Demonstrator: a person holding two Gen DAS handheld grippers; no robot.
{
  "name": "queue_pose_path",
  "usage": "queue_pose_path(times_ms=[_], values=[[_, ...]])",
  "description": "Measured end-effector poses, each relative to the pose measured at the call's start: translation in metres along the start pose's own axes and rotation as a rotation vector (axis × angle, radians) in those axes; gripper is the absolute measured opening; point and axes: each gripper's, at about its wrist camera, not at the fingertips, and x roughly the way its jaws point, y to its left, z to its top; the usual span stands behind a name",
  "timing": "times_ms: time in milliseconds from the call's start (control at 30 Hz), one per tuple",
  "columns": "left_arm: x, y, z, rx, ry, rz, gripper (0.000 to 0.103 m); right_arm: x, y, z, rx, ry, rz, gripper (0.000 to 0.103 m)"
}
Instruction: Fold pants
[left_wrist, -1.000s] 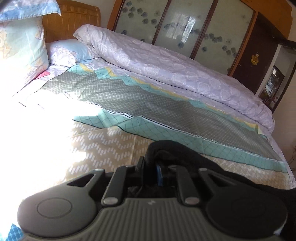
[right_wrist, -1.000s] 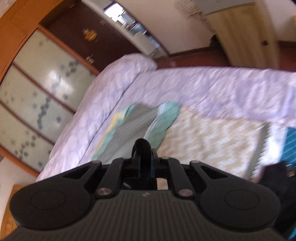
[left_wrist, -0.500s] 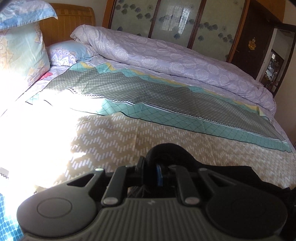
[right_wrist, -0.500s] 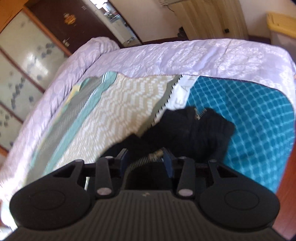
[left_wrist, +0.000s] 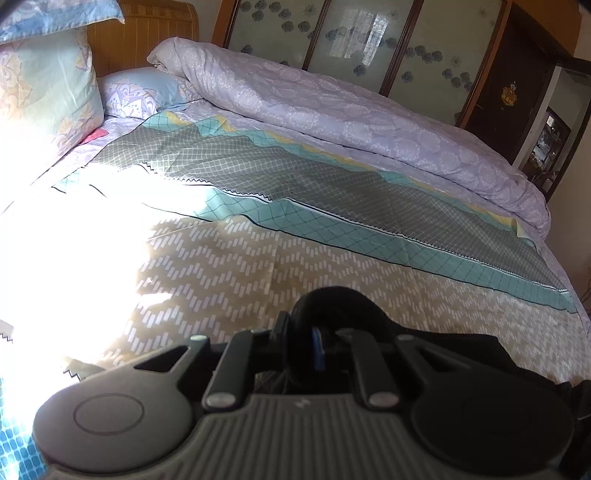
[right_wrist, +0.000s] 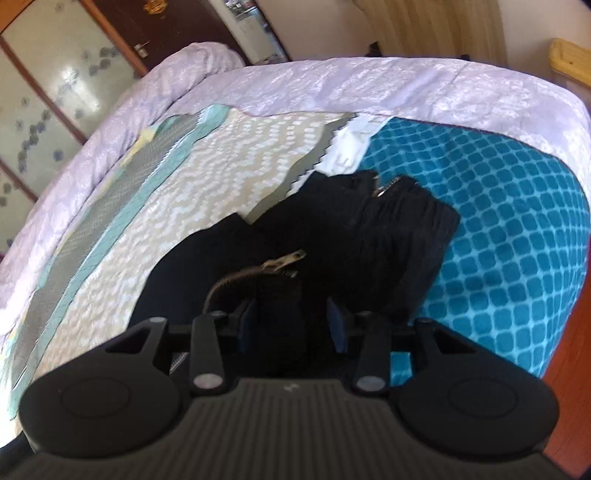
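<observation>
Black pants (right_wrist: 388, 229) lie bunched on the patterned bedspread (right_wrist: 229, 173), with a metal zipper (right_wrist: 284, 258) showing just beyond my right gripper (right_wrist: 291, 325). Its jaws stand apart and are closing, with black fabric between the blue pads (right_wrist: 245, 325). In the left wrist view my left gripper (left_wrist: 317, 347) is shut on a fold of the pants (left_wrist: 332, 310) that bulges above the fingers. More of the black cloth (left_wrist: 461, 350) trails off to the right over the bed.
A rolled lilac duvet (left_wrist: 351, 110) runs along the far side of the bed and pillows (left_wrist: 48, 85) sit at the head. Glass-panelled wardrobe doors (left_wrist: 332, 33) stand behind. A teal blanket (right_wrist: 498, 221) reaches the bed's near edge, with wooden floor (right_wrist: 569, 350) beyond.
My right gripper let go of the fold it held, dropped towards the pants on the bed and now has its jaws apart over them. The left gripper kept its hold and barely moved.
</observation>
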Motion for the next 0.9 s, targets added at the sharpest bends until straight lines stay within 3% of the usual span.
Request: queue_pose_path(times_ms=[133,233,300,433,500,567,633,667,767,800,900], values=[[0.004,0.001,0.01,-0.023,-0.003,-0.003,0.011,-0.013,0.005,0.004,0.071,-0.007,0.019,0.008],[0.01,0.005,0.028,-0.062,-0.014,-0.028,0.011,-0.028,0.015,0.05,0.206,-0.108,0.136,0.005],[0.02,0.009,0.041,-0.107,-0.018,-0.046,0.011,-0.024,0.032,0.092,0.268,-0.147,0.162,0.005],[0.06,0.016,0.066,-0.206,0.001,-0.061,0.011,0.018,0.085,0.169,0.339,-0.214,0.157,0.005],[0.093,0.017,0.078,-0.254,0.02,-0.019,0.011,0.054,0.116,0.198,0.378,-0.269,0.11,0.002],[0.137,0.017,0.084,-0.276,0.056,0.023,0.016,0.091,0.145,0.216,0.338,-0.356,0.055,0.01],[0.177,0.012,0.078,-0.264,0.13,0.098,0.018,0.134,0.168,0.22,0.241,-0.341,-0.049,0.038],[0.189,0.009,0.073,-0.235,0.152,0.132,0.02,0.148,0.173,0.213,0.239,-0.324,-0.083,0.038],[0.196,0.003,0.06,-0.153,0.145,0.163,0.038,0.181,0.173,0.179,0.169,-0.189,0.022,0.037],[0.193,0.004,0.058,-0.144,0.14,0.161,0.044,0.188,0.175,0.168,0.117,-0.155,0.013,0.037],[0.189,0.007,0.059,-0.121,0.154,0.162,0.048,0.207,0.18,0.147,-0.06,-0.074,-0.071,0.038]])
